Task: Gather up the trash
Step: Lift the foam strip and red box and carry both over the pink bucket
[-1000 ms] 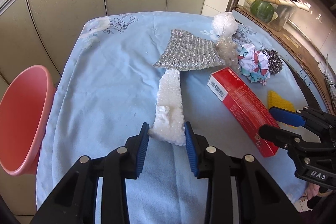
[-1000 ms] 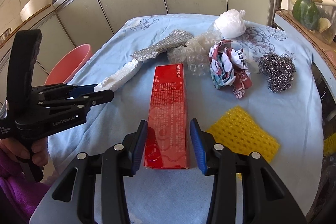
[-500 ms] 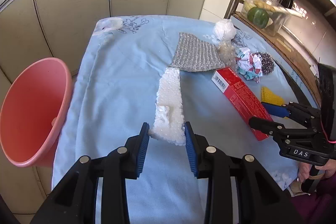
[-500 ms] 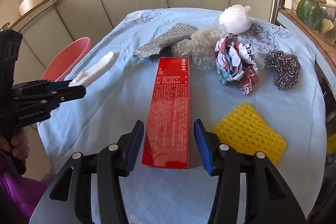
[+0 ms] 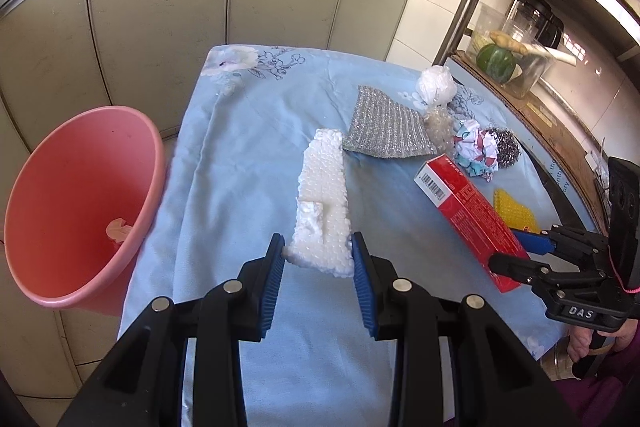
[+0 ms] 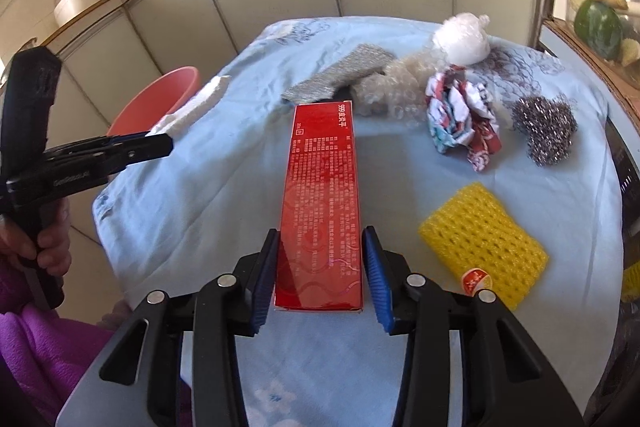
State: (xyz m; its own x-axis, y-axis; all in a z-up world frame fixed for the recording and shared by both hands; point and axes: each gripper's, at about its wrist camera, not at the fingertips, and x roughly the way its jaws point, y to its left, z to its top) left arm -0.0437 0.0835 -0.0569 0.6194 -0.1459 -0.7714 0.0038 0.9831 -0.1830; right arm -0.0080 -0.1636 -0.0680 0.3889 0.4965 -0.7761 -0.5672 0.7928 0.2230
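Desk point(image 5: 248, 155): blue floral cloth, carrying the remaining trash.
Pink bin point(image 5: 80, 203): beside the desk's left edge.
Red box point(image 6: 322, 203): gripped at its near end by the right gripper point(image 6: 320, 267) fingers.
Foam strip point(image 5: 324, 199): clamped by the left gripper point(image 5: 318, 267) fingers, above the desk.

A white foam strip point(image 5: 323, 203) is showing against the pale blue, flower-printed cloth point(image 5: 248, 131); a red box point(image 6: 322, 203), yellow netting point(image 6: 482, 239) and pink bin point(image 5: 76, 203) are standing out.
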